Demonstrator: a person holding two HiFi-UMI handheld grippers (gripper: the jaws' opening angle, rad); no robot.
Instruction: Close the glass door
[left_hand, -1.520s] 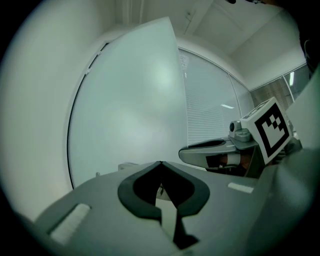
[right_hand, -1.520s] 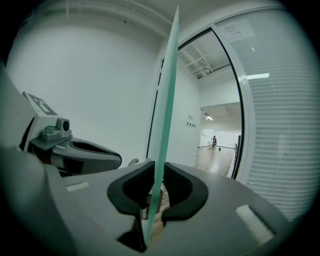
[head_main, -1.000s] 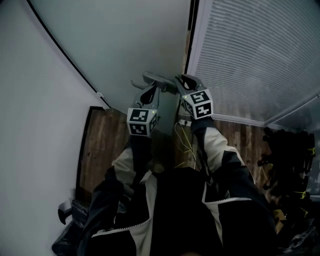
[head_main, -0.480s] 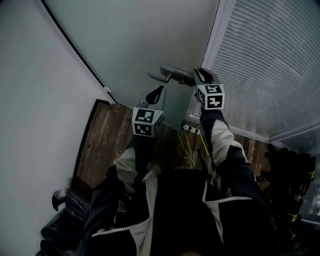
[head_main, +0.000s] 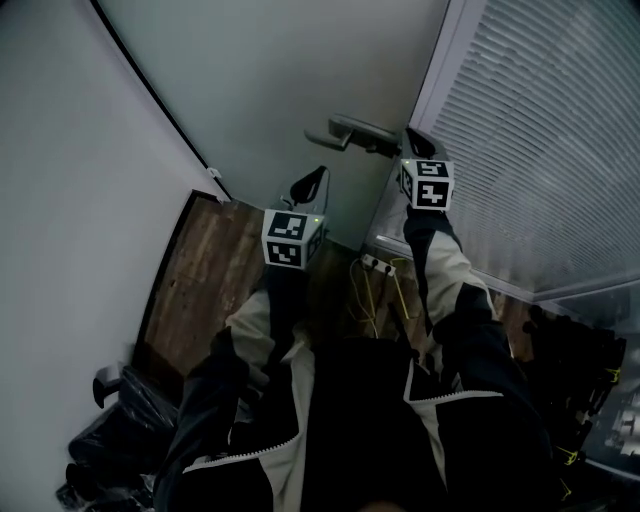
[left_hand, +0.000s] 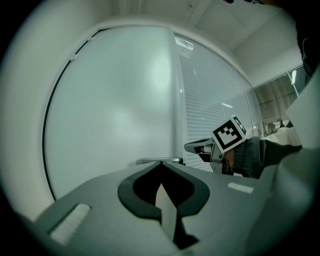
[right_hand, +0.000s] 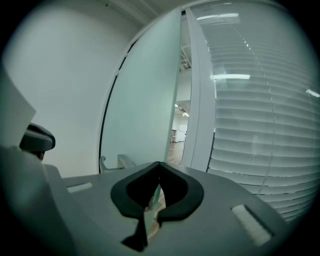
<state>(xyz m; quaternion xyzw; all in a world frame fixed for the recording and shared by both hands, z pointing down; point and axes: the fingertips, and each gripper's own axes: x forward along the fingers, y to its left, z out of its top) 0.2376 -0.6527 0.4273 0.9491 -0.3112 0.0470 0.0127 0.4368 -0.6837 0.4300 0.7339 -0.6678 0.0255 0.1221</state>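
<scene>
The frosted glass door stands almost against its white frame; the right gripper view shows a narrow gap with a corridor beyond. A grey lever handle juts from the door. My right gripper is just right of the handle's base, jaws shut with nothing between them; the handle shows off to its left. My left gripper hangs lower and left of the handle, shut and empty, pointing at the glass. From there the right gripper shows beside the handle.
A white wall runs along the left, and a glass partition with blinds along the right. On the wooden floor lie a power strip with a yellow cable, black bags and dark equipment.
The door has swung toward the frame, its handle shifting right. My right gripper went with it and its jaws have shut. The left gripper has dropped away below the handle.
</scene>
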